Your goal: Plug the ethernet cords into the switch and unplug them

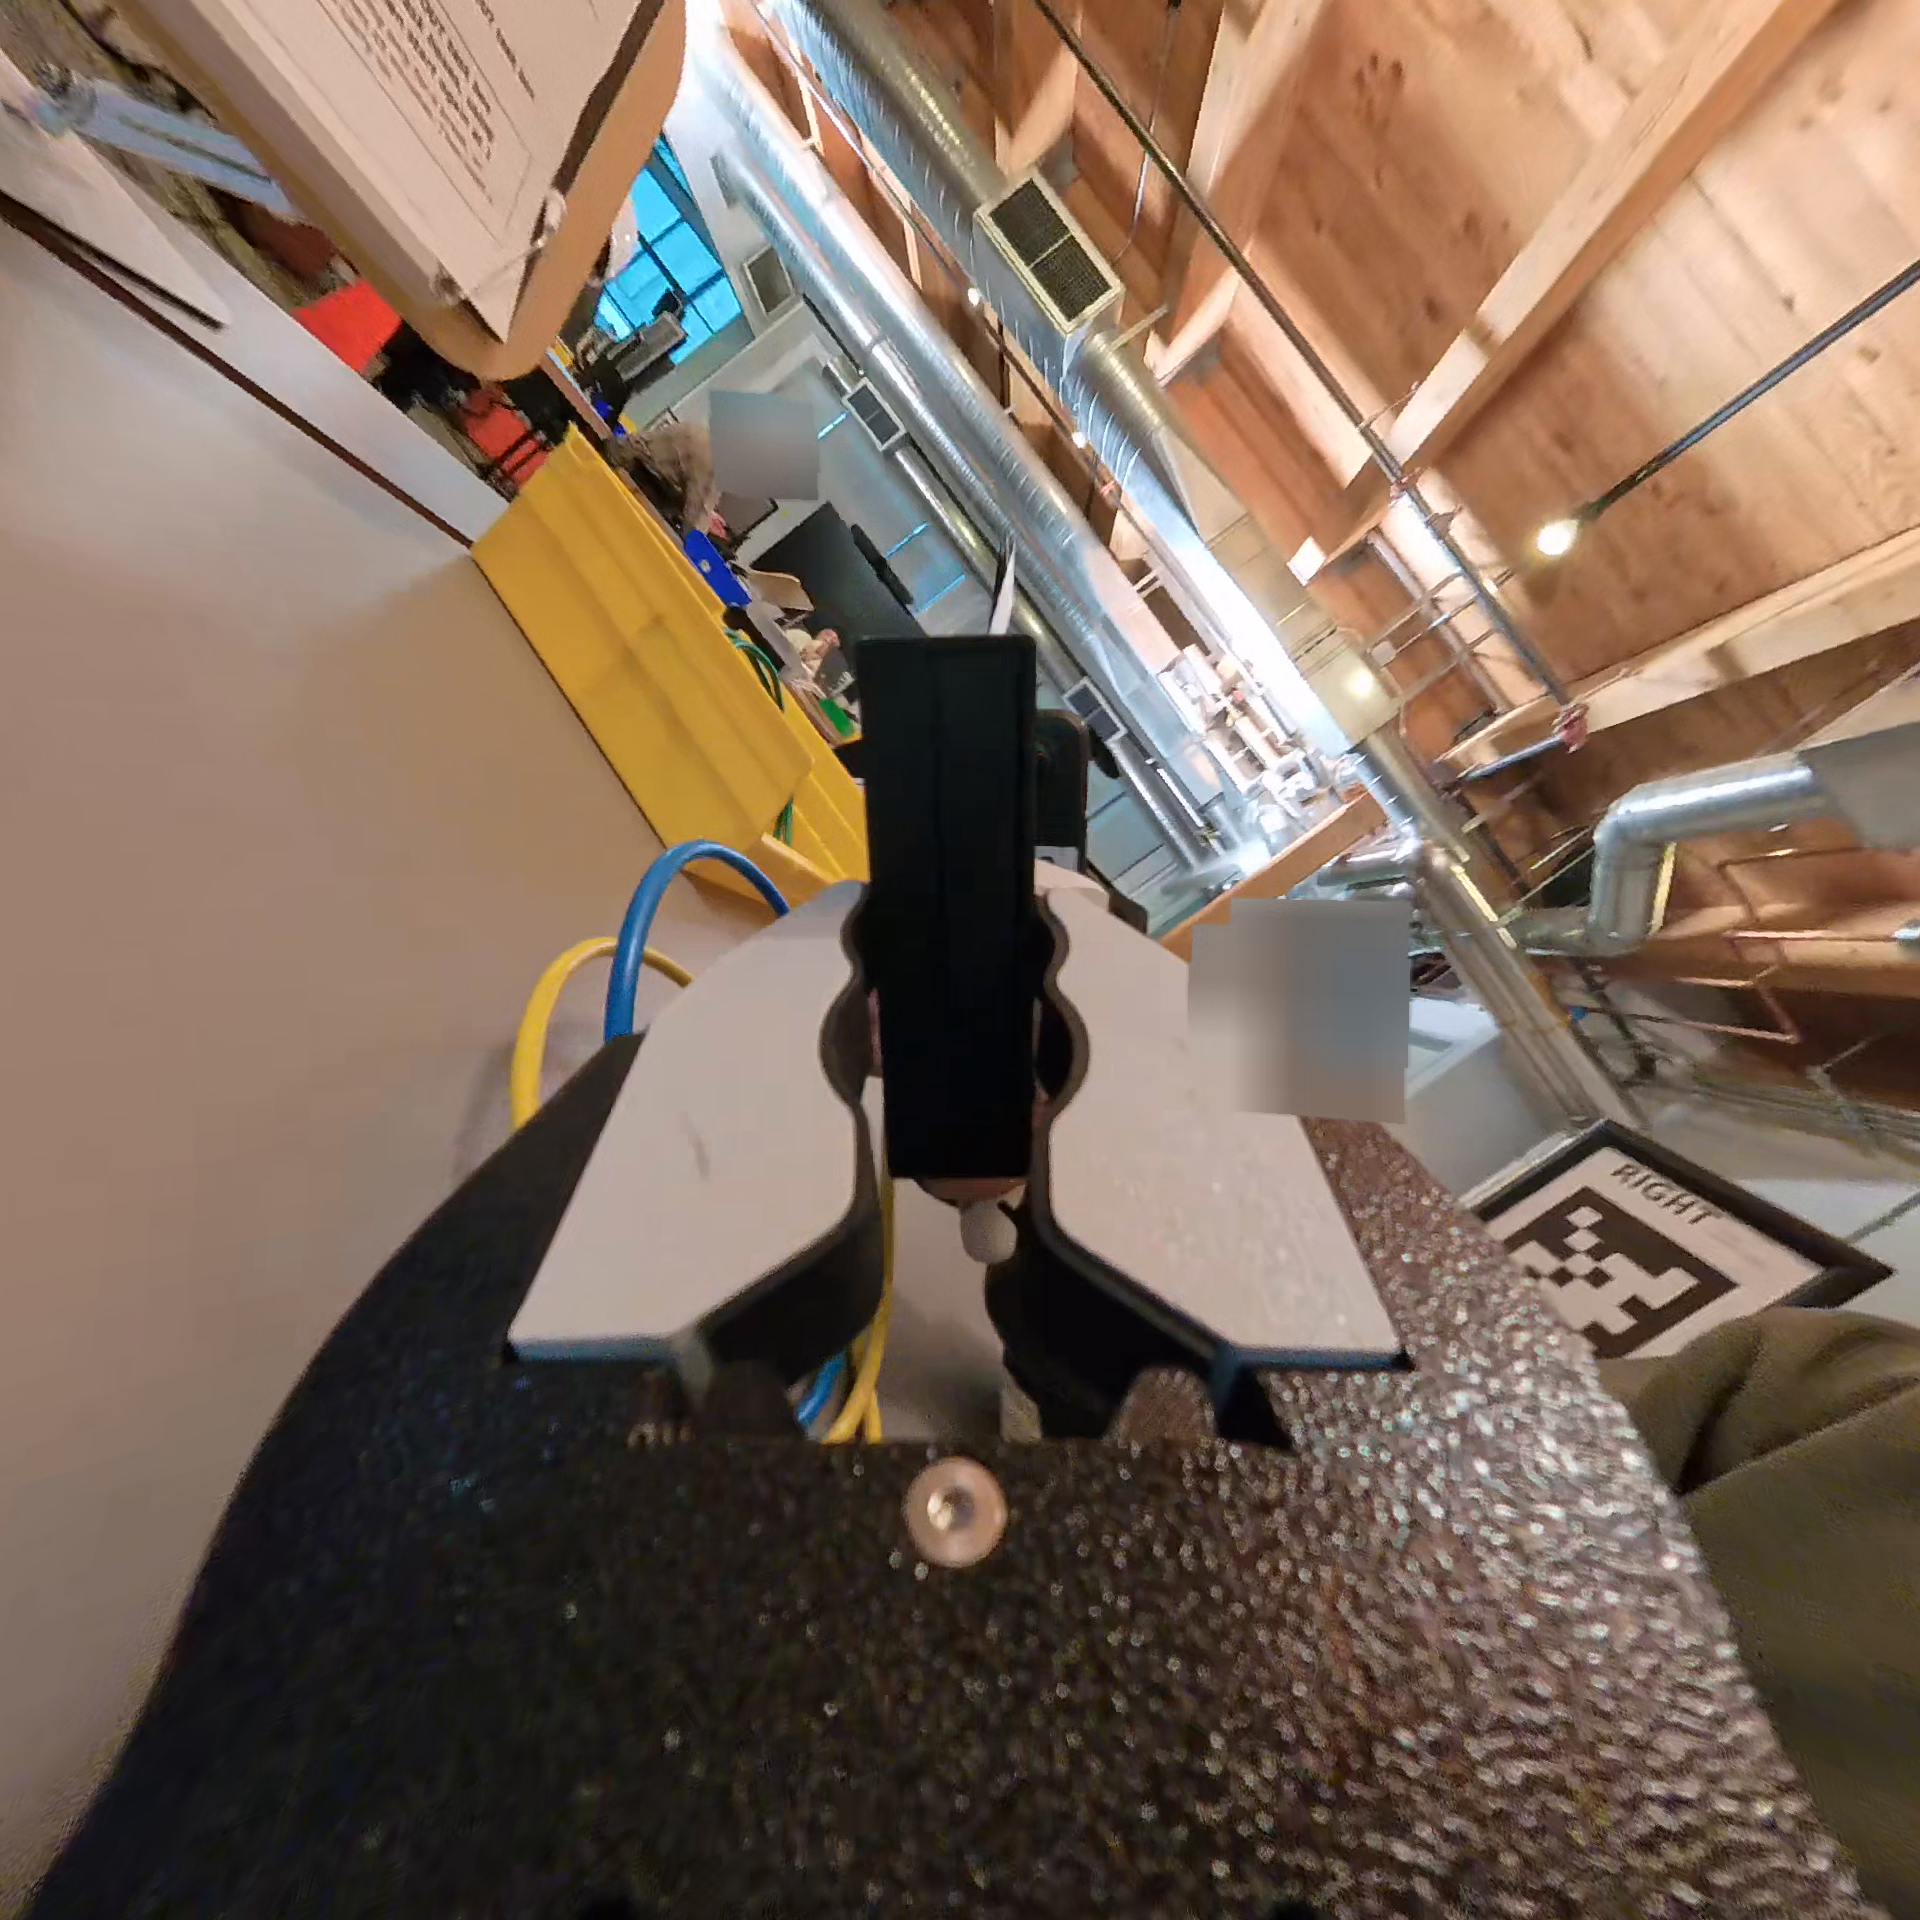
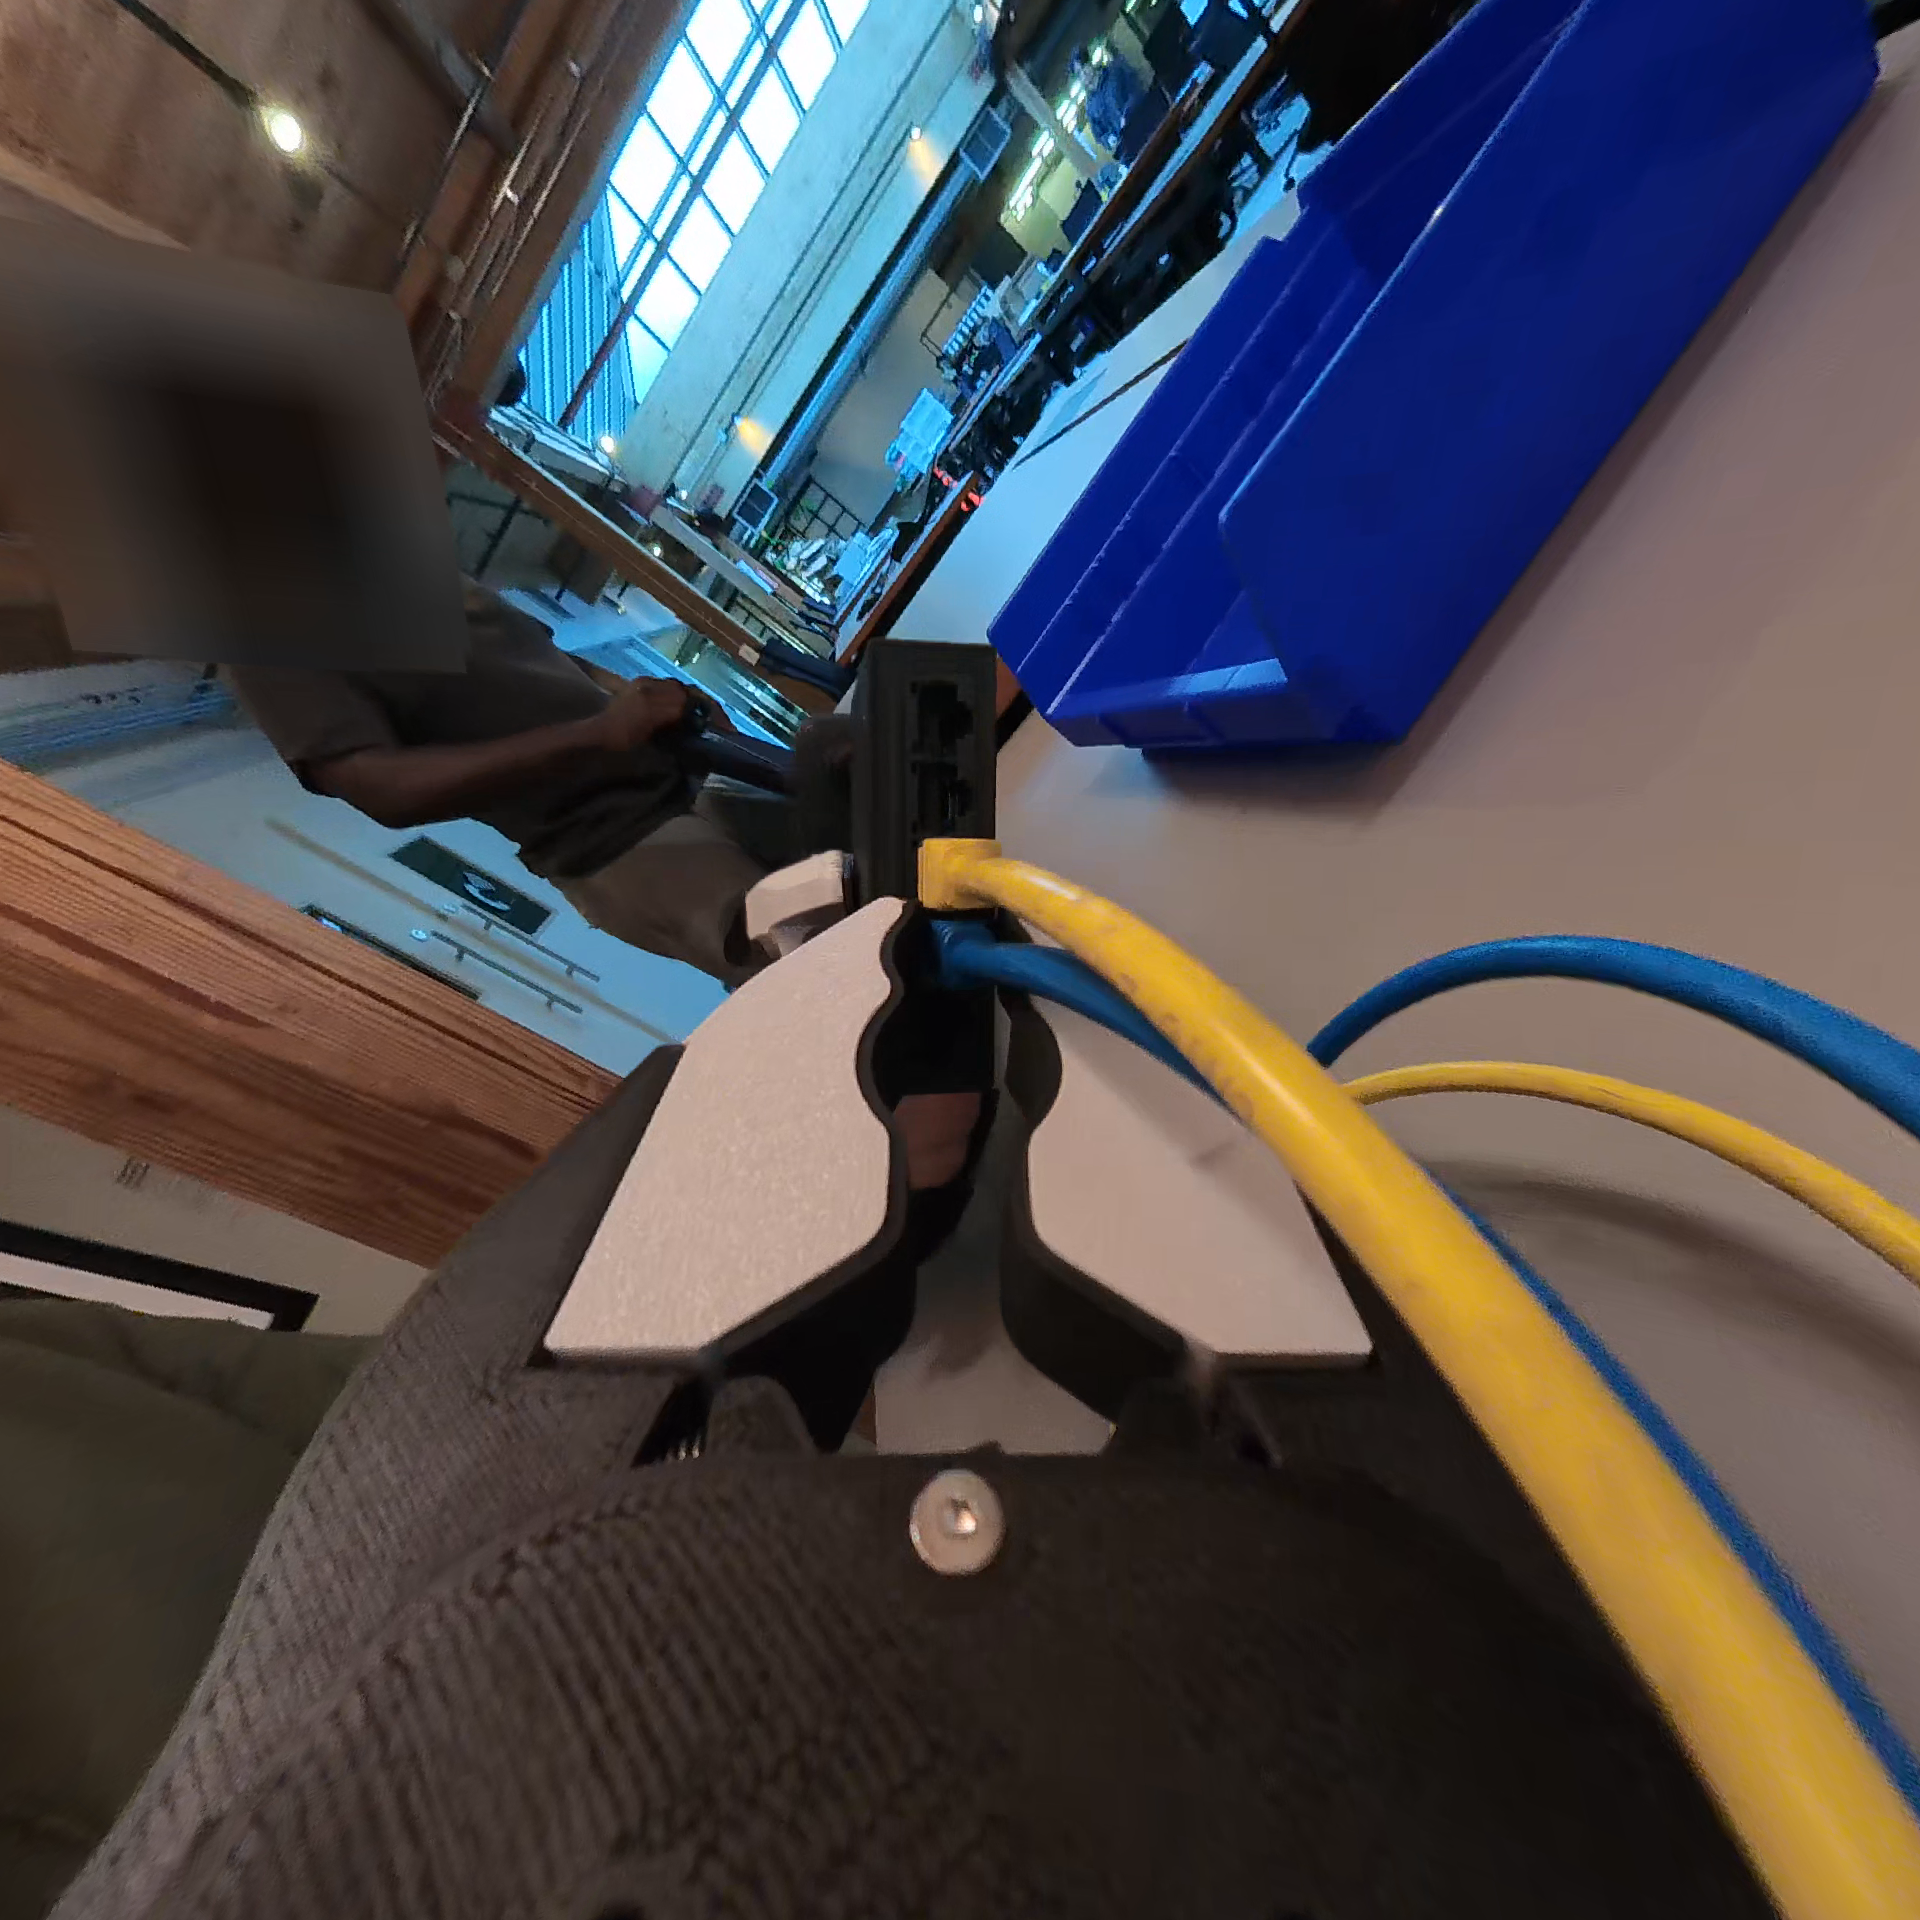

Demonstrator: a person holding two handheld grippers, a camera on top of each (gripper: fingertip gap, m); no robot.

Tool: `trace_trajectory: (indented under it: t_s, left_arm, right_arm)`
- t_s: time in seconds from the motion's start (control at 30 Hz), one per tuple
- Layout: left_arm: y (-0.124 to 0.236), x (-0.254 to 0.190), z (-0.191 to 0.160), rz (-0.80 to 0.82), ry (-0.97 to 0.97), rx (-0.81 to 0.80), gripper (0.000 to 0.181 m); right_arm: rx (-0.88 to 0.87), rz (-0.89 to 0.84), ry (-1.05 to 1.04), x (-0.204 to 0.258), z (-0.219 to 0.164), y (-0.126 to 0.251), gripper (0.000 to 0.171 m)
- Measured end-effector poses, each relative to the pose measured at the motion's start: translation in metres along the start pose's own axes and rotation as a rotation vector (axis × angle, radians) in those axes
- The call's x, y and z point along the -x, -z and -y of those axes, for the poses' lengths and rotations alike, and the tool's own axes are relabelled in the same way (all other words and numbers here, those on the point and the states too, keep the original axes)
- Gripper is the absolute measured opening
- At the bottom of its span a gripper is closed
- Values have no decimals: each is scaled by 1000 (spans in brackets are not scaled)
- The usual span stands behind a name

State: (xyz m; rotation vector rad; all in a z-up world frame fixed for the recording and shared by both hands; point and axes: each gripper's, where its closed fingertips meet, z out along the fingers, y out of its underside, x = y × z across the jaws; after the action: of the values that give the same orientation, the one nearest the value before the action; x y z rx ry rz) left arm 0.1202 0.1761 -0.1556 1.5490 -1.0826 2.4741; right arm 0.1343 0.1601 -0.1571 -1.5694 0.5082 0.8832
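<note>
In the left wrist view my left gripper [image 1: 951,914] is shut on the black switch [image 1: 951,790], which stands up narrow between the grey fingers [image 1: 727,1122]. A blue cord [image 1: 649,914] and a yellow cord [image 1: 540,1029] loop out to its left. In the right wrist view the switch [image 2: 925,727] shows two empty ports at its far end. The yellow plug [image 2: 951,868] sits in a port. The blue plug [image 2: 951,951] sits just below it, and my right gripper [image 2: 951,977] is shut on it against the switch. Both cords trail right over my right finger [image 2: 1143,1195].
A yellow bin [image 1: 644,665] stands on the beige table [image 1: 260,831] beyond the switch. A stack of blue bins [image 2: 1455,436] stands on the table to the right. The right gripper's marker tag [image 1: 1621,1268] and an olive sleeve [image 1: 1808,1507] show at lower right. A seated person [image 2: 499,748] is behind.
</note>
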Motion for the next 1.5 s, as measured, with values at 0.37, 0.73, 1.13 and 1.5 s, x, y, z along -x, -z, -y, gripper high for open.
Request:
trace_trajectory:
  t_s: [0.37,0.73,1.13,1.5]
  left_arm:
    - [-1,18,3,53,164,-119,26]
    - [2,19,10,25,257,-207,26]
    - [0,16,11,-10,278,-221,27]
    - [-2,19,7,8,248,-214,27]
  right_arm:
    - [-167,-69,-30,-16,-4,0,20]
    - [-332,-72,-120,-24,-11,-2,26]
    - [-394,-65,-66,-18,-5,-1,24]
    - [-464,-34,-92,-16,0,-1,14]
